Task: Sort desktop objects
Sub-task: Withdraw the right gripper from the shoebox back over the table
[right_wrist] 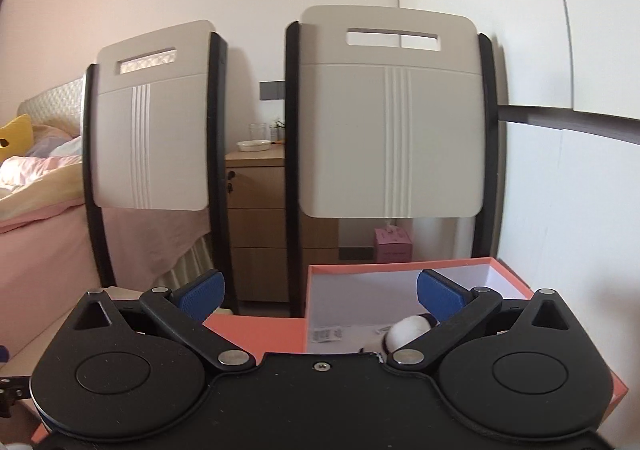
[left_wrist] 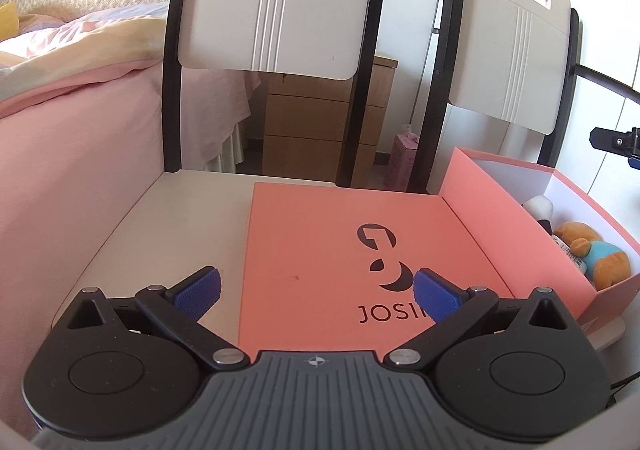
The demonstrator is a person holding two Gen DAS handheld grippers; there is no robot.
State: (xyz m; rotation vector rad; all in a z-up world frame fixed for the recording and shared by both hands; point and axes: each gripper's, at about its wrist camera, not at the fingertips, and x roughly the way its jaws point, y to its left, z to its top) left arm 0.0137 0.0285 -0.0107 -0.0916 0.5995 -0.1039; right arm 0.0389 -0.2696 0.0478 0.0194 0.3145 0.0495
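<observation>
left gripper [left_wrist: 316,292]: jaws wide, empty, over lid [left_wrist: 340,250] at centre | right gripper [right_wrist: 318,296]: jaws wide, empty | box [left_wrist: 472,186] right: orange plush [left_wrist: 592,250], white plush [right_wrist: 408,330] | 2 chairs [right_wrist: 388,110]

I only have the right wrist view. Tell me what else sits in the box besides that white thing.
Observer: An orange plush toy with a light blue body lies in the coral box, beside the white plush.
Operator: Report where the lid is.
Observer: The coral lid lies flat on the chair seat, left of the box, logo up.
Operator: State the left gripper's status.
Observer: The left gripper hovers over the lid, jaws wide apart and empty.
</observation>
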